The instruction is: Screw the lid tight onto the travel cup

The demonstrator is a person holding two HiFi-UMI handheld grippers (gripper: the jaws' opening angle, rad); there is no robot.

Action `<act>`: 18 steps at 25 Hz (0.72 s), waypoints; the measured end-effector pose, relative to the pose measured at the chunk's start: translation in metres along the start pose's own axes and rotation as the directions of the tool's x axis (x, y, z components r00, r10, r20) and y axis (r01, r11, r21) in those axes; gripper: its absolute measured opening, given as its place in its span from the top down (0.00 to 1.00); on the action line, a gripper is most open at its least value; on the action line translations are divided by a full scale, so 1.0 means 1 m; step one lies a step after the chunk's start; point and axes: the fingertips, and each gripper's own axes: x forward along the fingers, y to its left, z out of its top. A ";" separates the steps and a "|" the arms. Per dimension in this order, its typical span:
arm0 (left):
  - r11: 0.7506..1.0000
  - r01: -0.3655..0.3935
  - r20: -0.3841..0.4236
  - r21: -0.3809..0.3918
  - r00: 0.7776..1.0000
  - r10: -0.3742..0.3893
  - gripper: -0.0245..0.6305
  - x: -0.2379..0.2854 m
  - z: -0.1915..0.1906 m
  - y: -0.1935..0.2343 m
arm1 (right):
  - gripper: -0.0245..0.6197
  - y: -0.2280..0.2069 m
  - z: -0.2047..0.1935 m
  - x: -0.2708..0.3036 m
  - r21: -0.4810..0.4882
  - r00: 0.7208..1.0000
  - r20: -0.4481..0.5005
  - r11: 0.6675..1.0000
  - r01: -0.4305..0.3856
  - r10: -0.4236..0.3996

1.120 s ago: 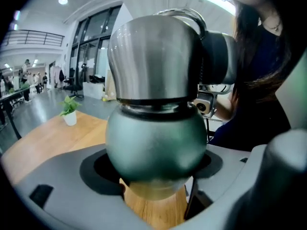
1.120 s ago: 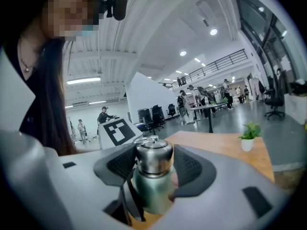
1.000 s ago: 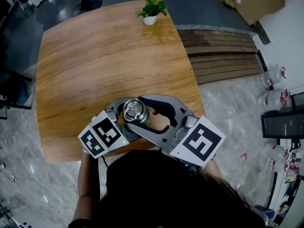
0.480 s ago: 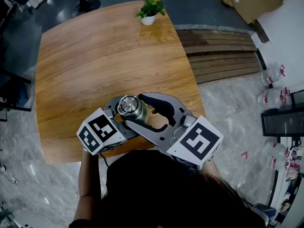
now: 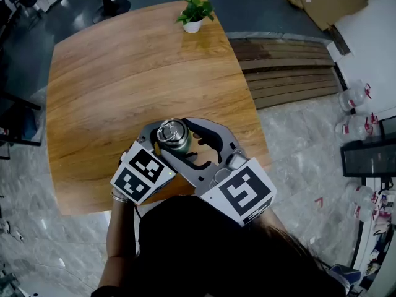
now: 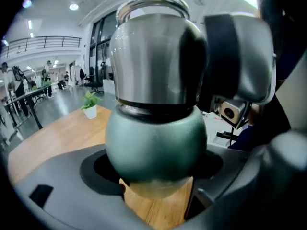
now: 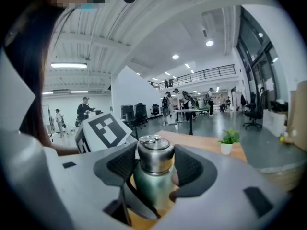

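— What lies round about, and does anything stand in the way?

— The wooden surface point(image 5: 124, 73) carries one potted plant point(image 5: 192, 14) at its far edge, well apart from the work. Off its right side dark planks point(image 5: 291, 73) lie on the floor. One opened cardboard box point(image 5: 331, 2) sits past them. Clear jugs point(image 5: 354, 99) stand by the wall. I count two plainly; the lower ones run together. The person's dark hair point(image 5: 198, 240) hides the surface's near edge.

— And the cup?

— One travel cup point(image 5: 179, 146), green-bodied, stands upright over the near part of the surface, between both claws. I cannot tell whether its base touches the wood.

— The claws?

— Two. The left claw point(image 6: 153, 171) is closed on the green body. The right claw point(image 7: 154, 166) is closed on the one steel lid point(image 7: 154, 153), which sits on top of the cup. In the left gripper view the right claw's jaw stands just beside the lid and blocks the room behind it.
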 end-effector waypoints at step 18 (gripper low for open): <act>0.999 0.025 0.013 -0.042 1.000 -0.024 0.38 0.000 0.002 -0.007 | 0.58 0.003 0.000 -0.001 0.039 0.998 0.002 0.997 -0.059 0.059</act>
